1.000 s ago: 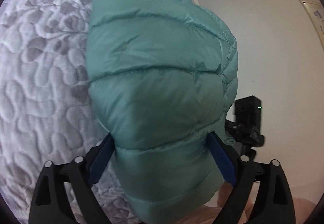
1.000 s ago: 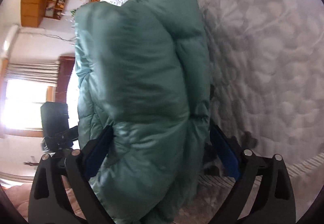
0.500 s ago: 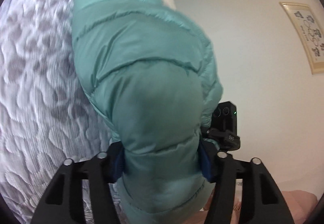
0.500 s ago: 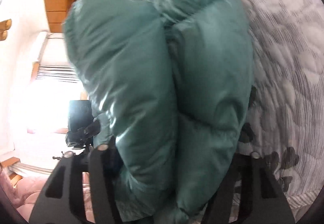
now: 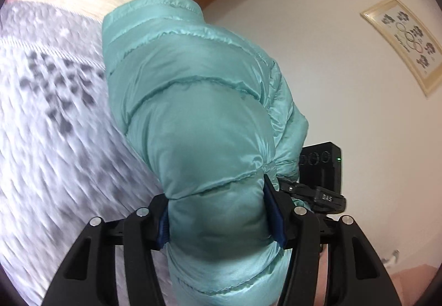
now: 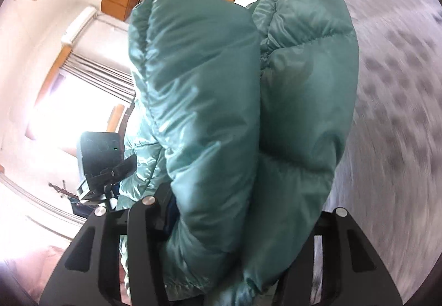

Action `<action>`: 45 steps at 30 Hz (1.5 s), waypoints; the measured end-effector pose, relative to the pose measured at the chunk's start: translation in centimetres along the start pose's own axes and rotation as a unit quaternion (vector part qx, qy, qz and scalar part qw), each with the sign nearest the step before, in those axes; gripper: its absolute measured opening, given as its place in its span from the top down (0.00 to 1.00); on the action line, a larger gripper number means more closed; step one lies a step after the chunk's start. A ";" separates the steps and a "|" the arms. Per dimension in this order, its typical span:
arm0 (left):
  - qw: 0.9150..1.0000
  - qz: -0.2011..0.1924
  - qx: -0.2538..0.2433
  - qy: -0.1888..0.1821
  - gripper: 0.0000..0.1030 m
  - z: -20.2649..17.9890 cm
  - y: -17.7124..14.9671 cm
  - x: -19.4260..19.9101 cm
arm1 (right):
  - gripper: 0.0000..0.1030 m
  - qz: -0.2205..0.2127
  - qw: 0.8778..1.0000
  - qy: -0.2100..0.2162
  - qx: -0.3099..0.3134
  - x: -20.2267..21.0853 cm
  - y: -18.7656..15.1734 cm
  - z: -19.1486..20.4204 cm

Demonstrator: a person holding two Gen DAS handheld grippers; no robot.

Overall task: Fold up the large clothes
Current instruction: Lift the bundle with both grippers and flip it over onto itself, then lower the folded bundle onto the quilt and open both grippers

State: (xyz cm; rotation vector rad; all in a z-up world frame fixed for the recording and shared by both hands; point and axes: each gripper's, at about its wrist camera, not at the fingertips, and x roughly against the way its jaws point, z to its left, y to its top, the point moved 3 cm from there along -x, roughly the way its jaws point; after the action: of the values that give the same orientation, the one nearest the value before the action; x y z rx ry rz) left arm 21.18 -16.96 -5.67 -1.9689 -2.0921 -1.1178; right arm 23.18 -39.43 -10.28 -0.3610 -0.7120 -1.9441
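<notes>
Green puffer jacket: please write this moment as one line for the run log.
item: green puffer jacket | left gripper: just closed, clamped on jacket | right gripper: just closed, clamped on jacket | under: patterned bedspread | stage: jacket gripped at both sides

I read one marking clearly: white letters "DAS" on the black clamp (image 5: 327,197) of the camera mount, right of centre in the left wrist view. The framed picture (image 5: 403,43) on the far right wall carries a line of small print beside its ring emblem; I cannot read it. The right wrist view shows no legible text.
</notes>
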 end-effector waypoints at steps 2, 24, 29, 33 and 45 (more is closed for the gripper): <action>1.000 -0.006 0.002 0.017 0.45 1.2 1.5 -0.2 | 0.54 0.002 1.000 -0.009 0.009 -2.3 2.2 -0.2; 0.991 0.031 0.023 0.130 0.27 9.9 0.8 0.7 | 0.20 0.031 0.997 -0.031 -0.069 -6.3 1.8 -5.7; 0.987 0.017 0.017 0.159 0.22 6.3 -2.7 4.0 | 0.18 0.023 0.997 -0.059 -0.044 -4.0 0.2 -3.6; 0.980 0.007 -0.004 0.198 0.21 6.0 -6.1 5.3 | 0.18 0.020 0.994 -0.093 -0.045 -3.9 -2.1 -3.5; 0.959 0.015 -0.032 0.281 0.20 4.6 -7.9 6.6 | 0.16 0.014 0.986 -0.165 -0.032 -2.8 -2.7 -1.5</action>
State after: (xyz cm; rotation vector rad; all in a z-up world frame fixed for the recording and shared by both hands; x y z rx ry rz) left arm 14.92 -8.37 -9.34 -1.4561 -1.7326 -1.5283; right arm 22.16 -37.43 -13.85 -0.7420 -0.8510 -1.9033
